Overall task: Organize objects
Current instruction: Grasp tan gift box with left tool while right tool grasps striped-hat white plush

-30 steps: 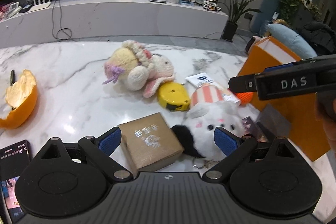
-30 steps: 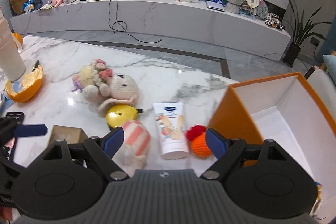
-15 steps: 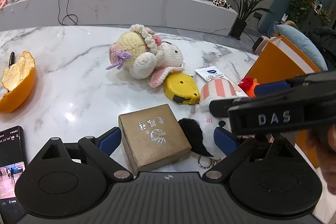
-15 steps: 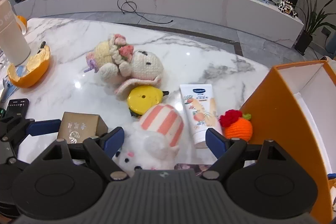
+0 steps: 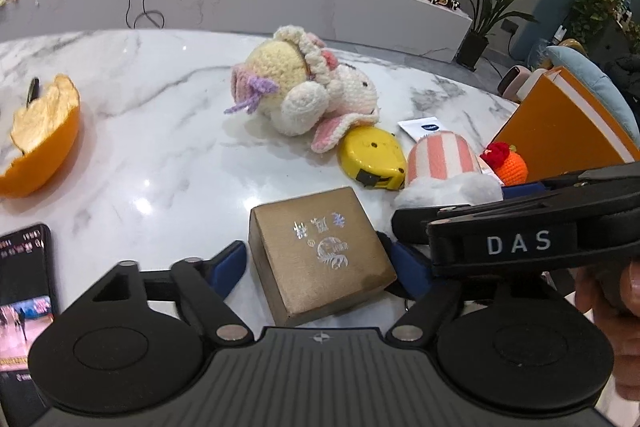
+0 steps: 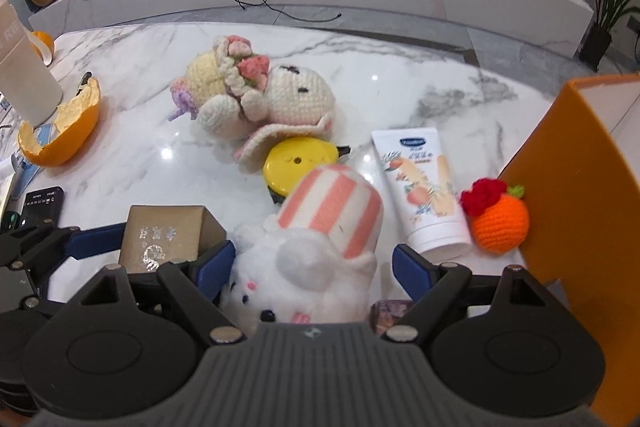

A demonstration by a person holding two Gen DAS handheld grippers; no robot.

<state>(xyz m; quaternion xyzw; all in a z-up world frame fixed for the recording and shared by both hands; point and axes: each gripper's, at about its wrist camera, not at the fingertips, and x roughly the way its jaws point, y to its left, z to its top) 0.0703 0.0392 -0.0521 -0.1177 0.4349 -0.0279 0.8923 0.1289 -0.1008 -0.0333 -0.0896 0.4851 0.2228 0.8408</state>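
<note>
On the white marble table (image 5: 152, 155), the left gripper (image 5: 320, 267) straddled the gold cardboard box (image 5: 320, 251), jaws apart, while the right gripper (image 6: 312, 267) bracketed the white plush toy with a pink-striped hat (image 6: 316, 267), jaws wide, gripping nothing.

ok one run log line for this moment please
left tool: open around gold box | right tool: open around white plush | orange bin: right of table

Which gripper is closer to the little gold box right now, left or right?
Left. The left gripper has its open jaws on either side of the gold box, not yet closed. The right gripper sits beside it, straddling the white plush.
</note>
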